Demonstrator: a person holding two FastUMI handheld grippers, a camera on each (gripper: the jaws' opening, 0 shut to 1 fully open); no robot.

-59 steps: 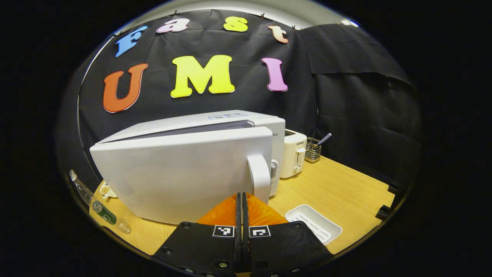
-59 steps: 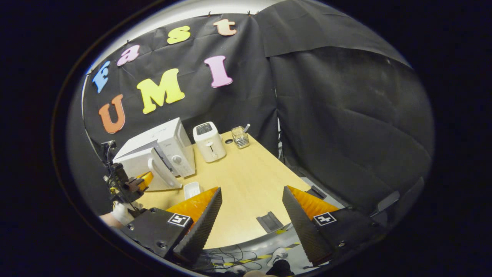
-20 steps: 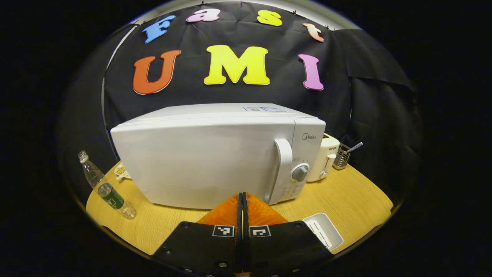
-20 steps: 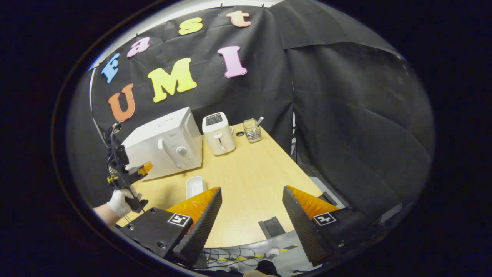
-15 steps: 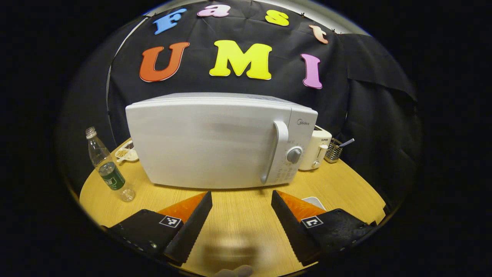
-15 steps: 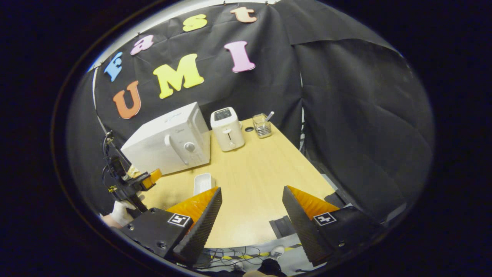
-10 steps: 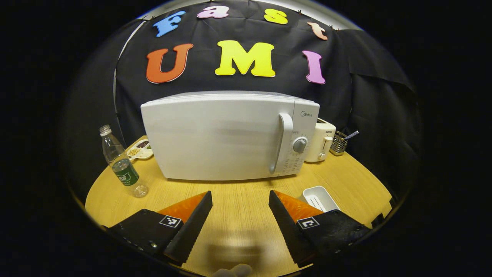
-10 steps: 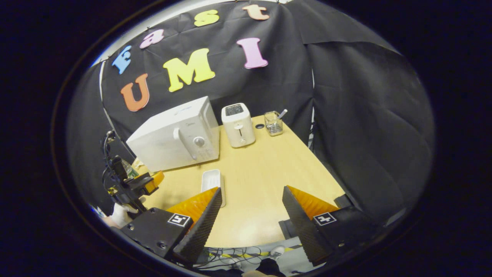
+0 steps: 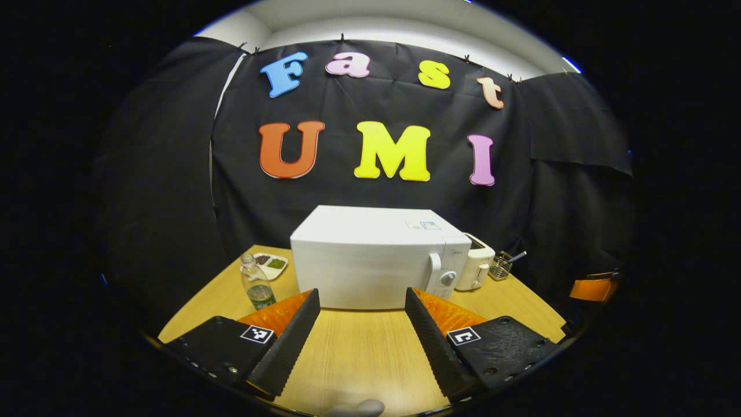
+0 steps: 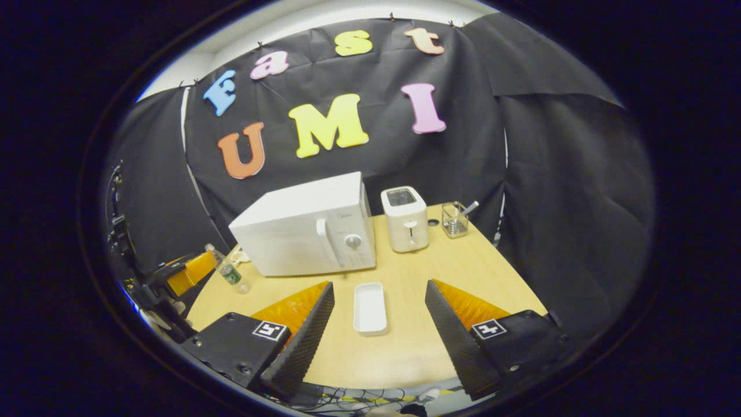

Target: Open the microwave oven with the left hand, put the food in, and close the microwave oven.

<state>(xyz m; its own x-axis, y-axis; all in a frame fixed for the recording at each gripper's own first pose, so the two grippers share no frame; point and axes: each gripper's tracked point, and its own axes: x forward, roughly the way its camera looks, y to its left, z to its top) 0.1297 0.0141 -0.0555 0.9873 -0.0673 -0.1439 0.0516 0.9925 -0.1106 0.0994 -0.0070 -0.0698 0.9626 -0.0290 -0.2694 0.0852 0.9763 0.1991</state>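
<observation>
The microwave oven (image 9: 376,258) stands on the wooden table (image 9: 353,353) with its door shut flat against the body, handle (image 9: 433,275) just beside the dial; three seconds ago that door stood ajar with the left gripper's fingers pressed together at the handle, and by one second ago it was already closed. The left gripper (image 9: 362,339) now has its fingers spread wide with nothing between them and sits well back from the microwave oven, which looks far smaller than half a second ago. In the right gripper view the microwave oven (image 10: 307,229) appears at the table's far side, and the left gripper (image 10: 185,272) shows off to the oven's left, beyond the table edge rather than in front of the door as before. The right gripper (image 10: 379,333) is spread open and empty, as in all earlier frames, hovering in front of the oven over the near edge. A white tray (image 10: 370,307) lies on the table in front of the oven door side, apparently empty. A toaster (image 10: 405,226) stands just right of the oven, a wire holder (image 10: 454,219) farther right. A plastic bottle (image 9: 256,285) stands left of the oven, with a small dish (image 9: 269,263) behind it.
</observation>
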